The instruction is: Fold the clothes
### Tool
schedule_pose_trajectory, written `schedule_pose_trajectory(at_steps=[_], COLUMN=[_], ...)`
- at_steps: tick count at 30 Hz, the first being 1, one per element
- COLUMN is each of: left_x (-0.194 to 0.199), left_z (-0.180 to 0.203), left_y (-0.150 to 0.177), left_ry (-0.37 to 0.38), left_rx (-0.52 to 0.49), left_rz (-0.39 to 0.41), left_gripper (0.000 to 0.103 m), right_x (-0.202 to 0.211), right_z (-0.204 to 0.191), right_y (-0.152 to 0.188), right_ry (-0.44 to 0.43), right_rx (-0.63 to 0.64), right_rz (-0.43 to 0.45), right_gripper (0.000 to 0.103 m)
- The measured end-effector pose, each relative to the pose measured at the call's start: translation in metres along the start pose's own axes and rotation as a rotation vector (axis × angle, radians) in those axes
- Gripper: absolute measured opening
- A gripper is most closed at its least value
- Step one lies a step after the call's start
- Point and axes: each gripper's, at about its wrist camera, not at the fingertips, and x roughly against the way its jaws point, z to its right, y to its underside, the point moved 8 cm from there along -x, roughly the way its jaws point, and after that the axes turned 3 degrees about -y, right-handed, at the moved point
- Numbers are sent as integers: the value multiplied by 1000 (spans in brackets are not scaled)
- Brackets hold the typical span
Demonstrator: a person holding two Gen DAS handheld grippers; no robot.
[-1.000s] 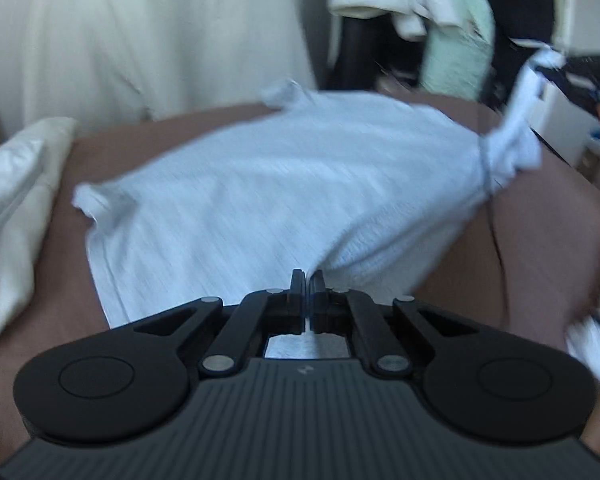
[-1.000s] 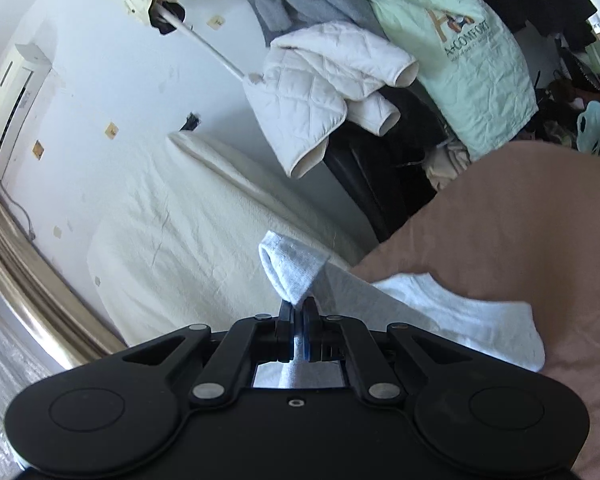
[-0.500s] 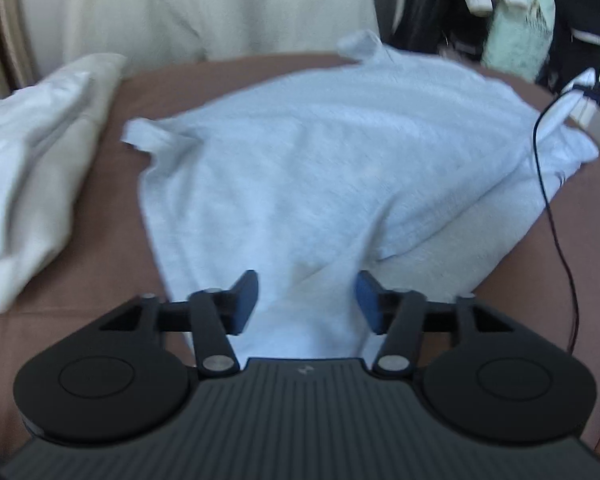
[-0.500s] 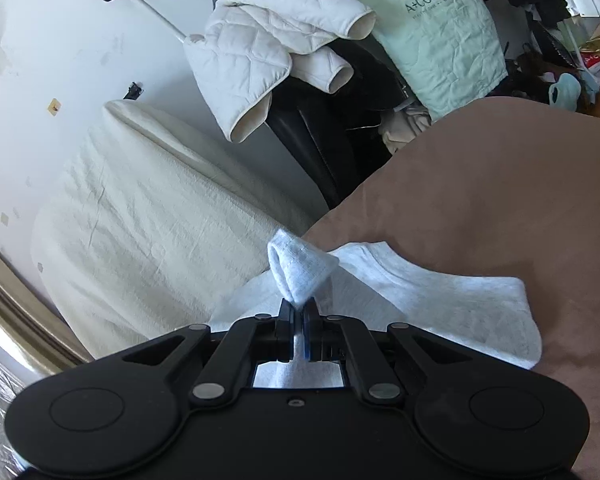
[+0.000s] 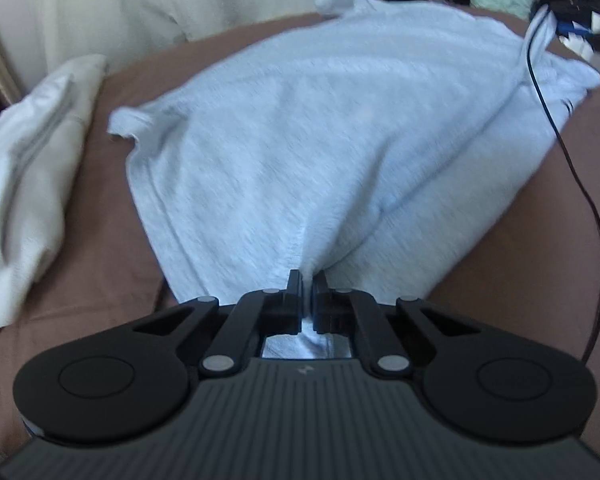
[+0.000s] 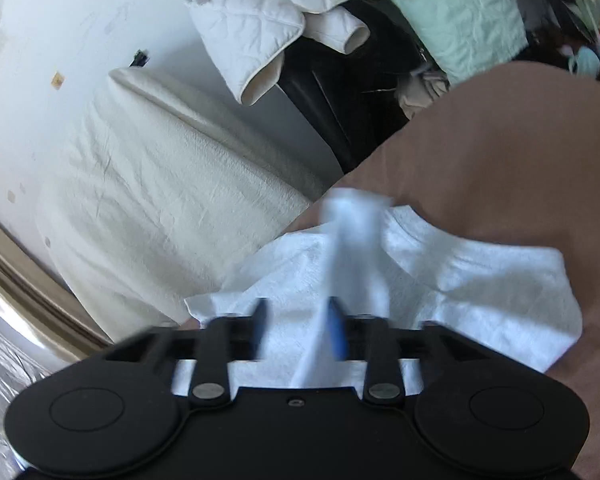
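Note:
A pale grey-blue T-shirt (image 5: 300, 128) lies spread on the brown bed cover (image 5: 540, 264). My left gripper (image 5: 308, 280) is shut on a pinched ridge of the shirt's near edge, and the cloth puckers up into the jaws. In the right wrist view the same shirt (image 6: 480, 288) lies crumpled at the cover's edge. The right gripper (image 6: 298, 324) has its jaws opening. A blurred upright fold of the shirt (image 6: 352, 232) stands between them and leans by the right blue pad (image 6: 337, 330), with a gap on the other side.
A white garment (image 5: 28, 184) lies heaped at the left of the bed. A thin black cable (image 5: 580, 184) runs across the shirt's right side. Behind the bed are a cream sheet-draped shape (image 6: 148, 184), a white quilted jacket (image 6: 260, 28) and a mint shirt (image 6: 460, 12).
The left gripper opened, sank toward the bed and shut again on the shirt's near edge. The right gripper came down with its corner, and its jaws have parted from the cloth.

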Motion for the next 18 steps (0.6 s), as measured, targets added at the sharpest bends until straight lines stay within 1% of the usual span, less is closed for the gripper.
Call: schedule_pose_trajectory(at_steps=[2,4,7,9,11,14,16,18], left_x=[2,-1,-10,-14,-14,-11,-10,-9], left_z=[-3,-6,-5,-5,-6,-11,-8,-2], left_y=[-4,-4,-4,-3,-5,-7,-7,-7], left_ry=[-1,7,26,29,35,55,66,35], left_rx=[23,54,92,91,87,103,72,12], left_rz=[20,17,6,1,1,13,16,27], left_gripper=[4,6,7,8,10,10,5,4], right_x=[-7,-17,-34,-45,-52,-63,-67,-73], right_z=[0,-1,-3,-5,-12,-25,-33,-37], right_y=[5,14,37,54,68,85,91,93], right_ry=[-9,-10,17,32,16,34,70,140], right_rx=[-17,-36,-70,-97,-101,-53,20,115], right_rz=[-36,-90,-208,-269,-284,-330,-344,-345], right_gripper=[54,56,57,58,58,58,58,61])
